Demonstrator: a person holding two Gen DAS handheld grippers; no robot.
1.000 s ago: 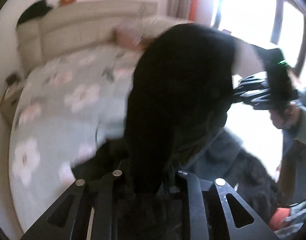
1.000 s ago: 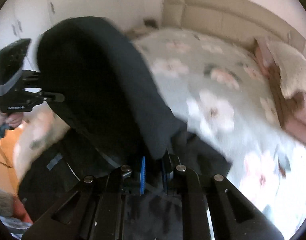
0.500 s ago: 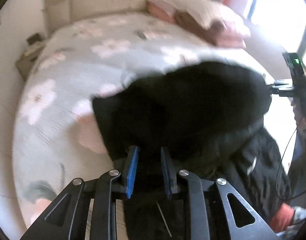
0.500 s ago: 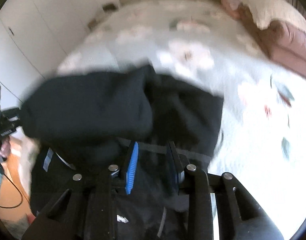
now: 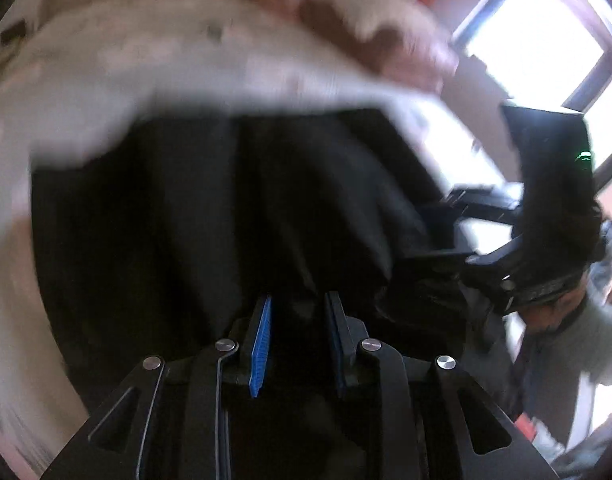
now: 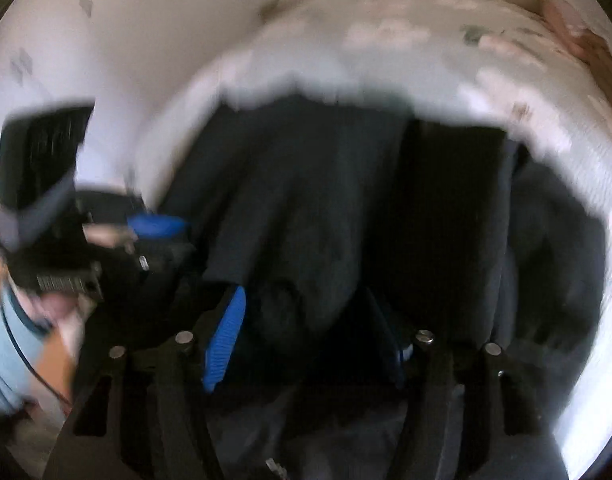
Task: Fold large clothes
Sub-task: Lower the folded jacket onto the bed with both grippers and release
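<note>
Both views heavily motion-blurred. Bed (image 5: 86, 72) with pale flower-print cover fills the far and left part of the left wrist view; pillows (image 5: 365, 36) at its head, window (image 5: 537, 48) at upper right.

Black garment (image 5: 210, 208) lies spread over the near part of the bed cover, its far edge a roughly straight line across the bed.

Left gripper (image 5: 298, 312): jaws have just been opening a little. Blue pads (image 5: 261, 344) stand a narrow gap apart with dark cloth between them; whether they press on it I cannot tell.

Right gripper (image 6: 306, 320), seen along its own fingers: jaws have just been opening and stand wide. A bunched fold of the black garment sits between them, nearer the left blue pad, and the right pad looks clear of it, so the cloth appears released.

Each view shows the other gripper at its edge, held in a hand (image 5: 545, 312) with a light sleeve (image 6: 6, 348).
</note>
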